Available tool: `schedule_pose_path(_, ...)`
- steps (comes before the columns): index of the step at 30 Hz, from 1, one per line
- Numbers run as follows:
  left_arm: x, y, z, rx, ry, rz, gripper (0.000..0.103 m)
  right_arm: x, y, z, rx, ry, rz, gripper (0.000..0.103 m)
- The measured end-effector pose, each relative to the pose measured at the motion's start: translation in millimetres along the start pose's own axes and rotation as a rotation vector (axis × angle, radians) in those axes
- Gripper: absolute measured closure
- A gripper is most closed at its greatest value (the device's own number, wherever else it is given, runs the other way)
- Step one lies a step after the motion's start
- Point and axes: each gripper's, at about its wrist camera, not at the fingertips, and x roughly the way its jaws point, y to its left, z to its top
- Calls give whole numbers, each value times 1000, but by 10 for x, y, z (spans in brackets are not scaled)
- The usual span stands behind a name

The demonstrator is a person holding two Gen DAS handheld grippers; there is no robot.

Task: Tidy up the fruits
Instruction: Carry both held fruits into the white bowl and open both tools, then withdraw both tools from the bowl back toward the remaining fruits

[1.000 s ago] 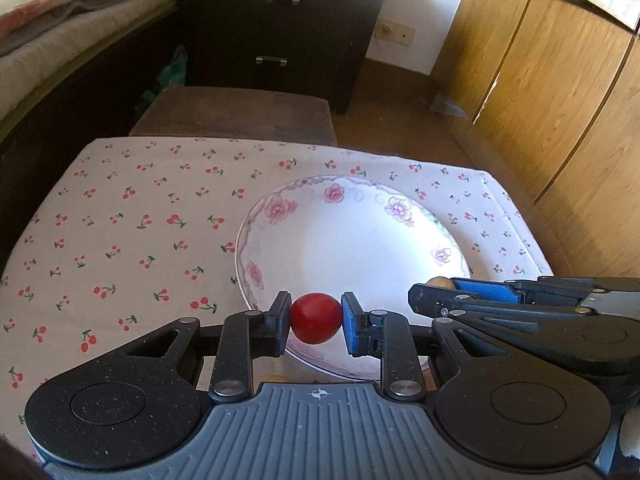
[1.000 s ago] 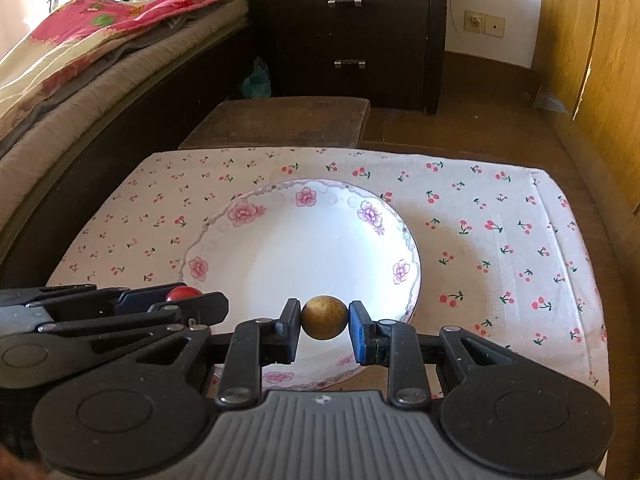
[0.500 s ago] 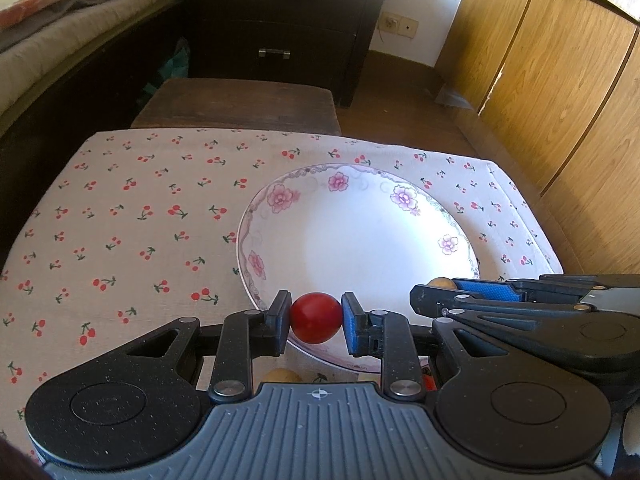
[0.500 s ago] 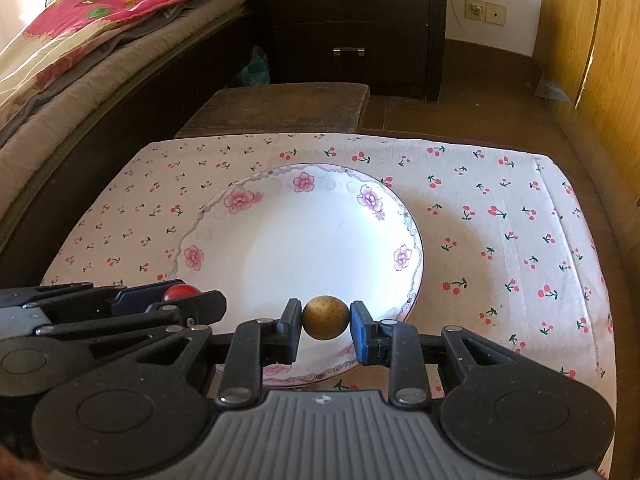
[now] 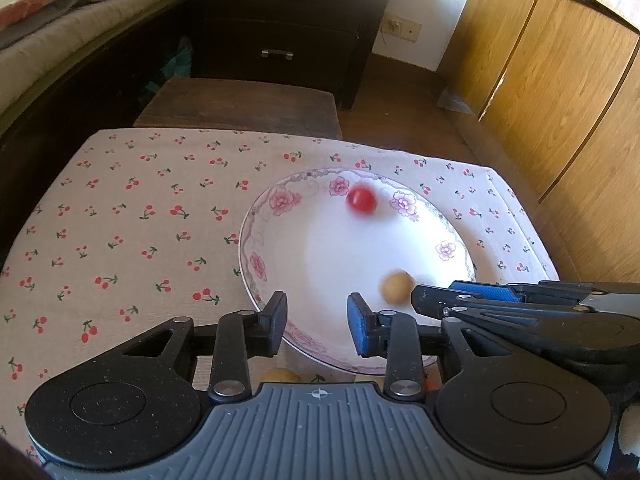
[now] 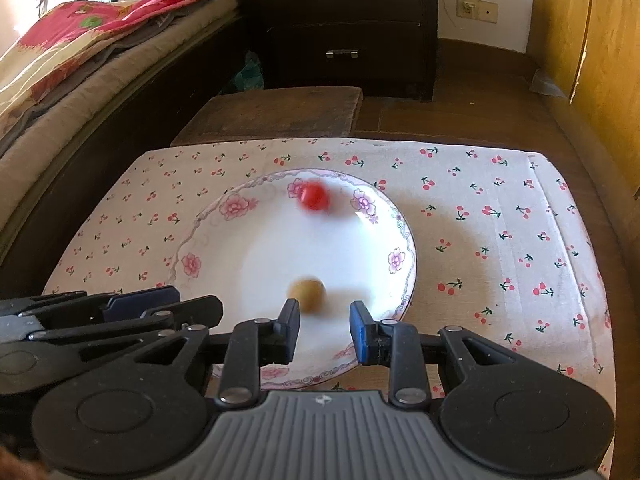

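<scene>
Left wrist, red fruit (image 5: pixel 361 199) beyond open L gripper (image 5: pixel 317 326)

The red fruit (image 5: pixel 361 199) on the far part of the plate (image 5: pixel 280 312) is blurred in both views, and the brown fruit (image 6: pixel 307 294) near the right gripper (image 6: pixel 324 330) is blurred too. The near rim of the plate is hidden behind the left gripper (image 5: pixel 317 326). Under it 1 yellowish round thing (image 5: pixel 281 376) shows only its top; what it is I cannot tell. The bed (image 6: pixel 80 60) is cut off by the left edge
</scene>
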Motion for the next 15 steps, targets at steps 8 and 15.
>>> schedule_pose_path(8, -102, -12, -1, 2, -22, -10, 57, -117, 10, -5, 7, -24, -3, 73)
schedule_pose_path(15, -256, -18, -42, 14, -40, -13, 53, -276, 44, -60, 3, -45, 0, 73)
